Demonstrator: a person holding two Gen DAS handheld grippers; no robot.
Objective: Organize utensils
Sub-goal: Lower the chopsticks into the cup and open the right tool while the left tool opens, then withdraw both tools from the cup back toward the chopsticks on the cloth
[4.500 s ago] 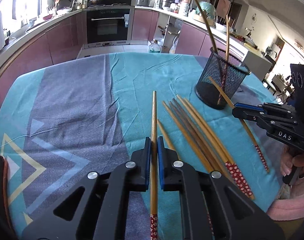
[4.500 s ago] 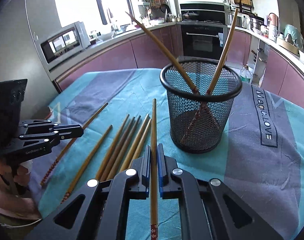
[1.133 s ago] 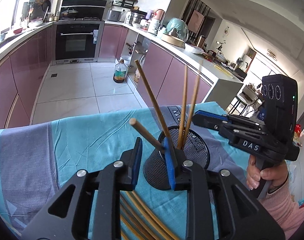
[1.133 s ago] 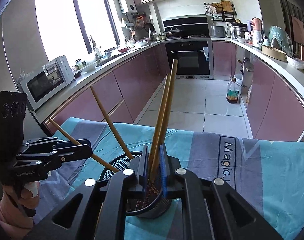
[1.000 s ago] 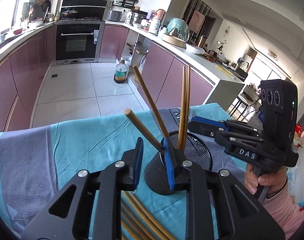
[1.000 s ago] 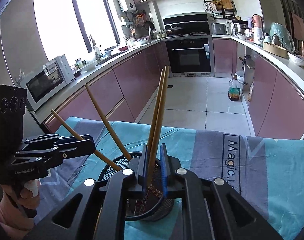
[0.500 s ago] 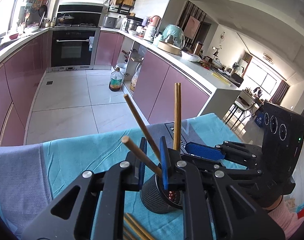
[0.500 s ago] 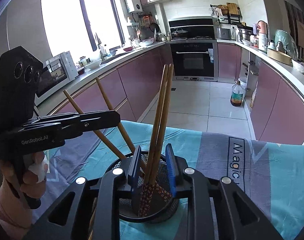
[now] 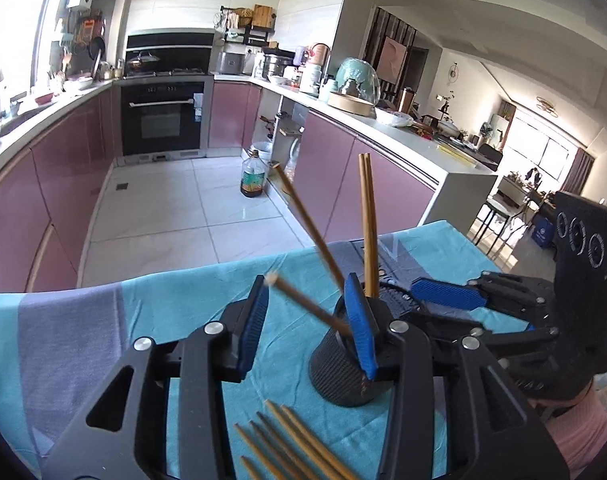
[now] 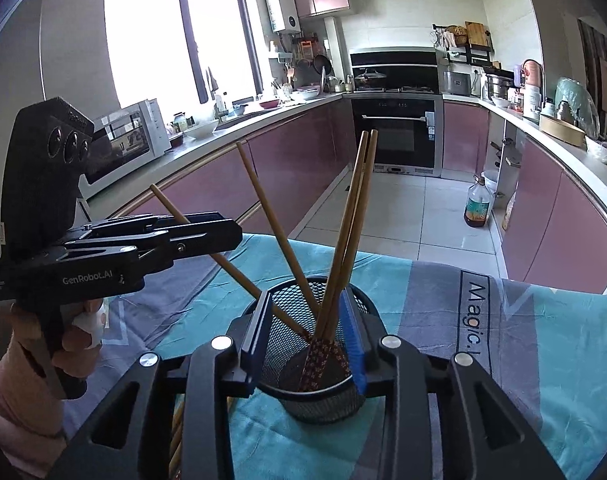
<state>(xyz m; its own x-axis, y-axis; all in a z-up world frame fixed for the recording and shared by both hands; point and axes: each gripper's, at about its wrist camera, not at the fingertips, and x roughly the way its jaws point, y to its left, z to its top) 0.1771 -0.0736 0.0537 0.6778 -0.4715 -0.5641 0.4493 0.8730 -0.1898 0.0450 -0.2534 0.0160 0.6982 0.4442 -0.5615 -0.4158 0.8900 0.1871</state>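
A black mesh cup [image 10: 327,396] stands on the teal and grey tablecloth [image 10: 523,360]; it also shows in the left wrist view [image 9: 335,376]. Several wooden chopsticks [image 10: 343,248] stand in it, fanned out [image 9: 368,228]. My right gripper [image 10: 307,344] is open, its jaws straddling the cup's rim and touching no chopstick. My left gripper [image 9: 309,328] is open and empty just left of the cup. More chopsticks [image 9: 287,444] lie on the cloth below the left gripper.
The two grippers are close together over the cup; the right one [image 9: 447,296] shows in the left wrist view, the left one [image 10: 207,236] in the right wrist view. Beyond the table edge are the kitchen floor and an oil bottle [image 9: 252,176].
Both grippers have opened wide, and the chopsticks they carried now stand loose in the cup. Both grippers have pulled back a little.
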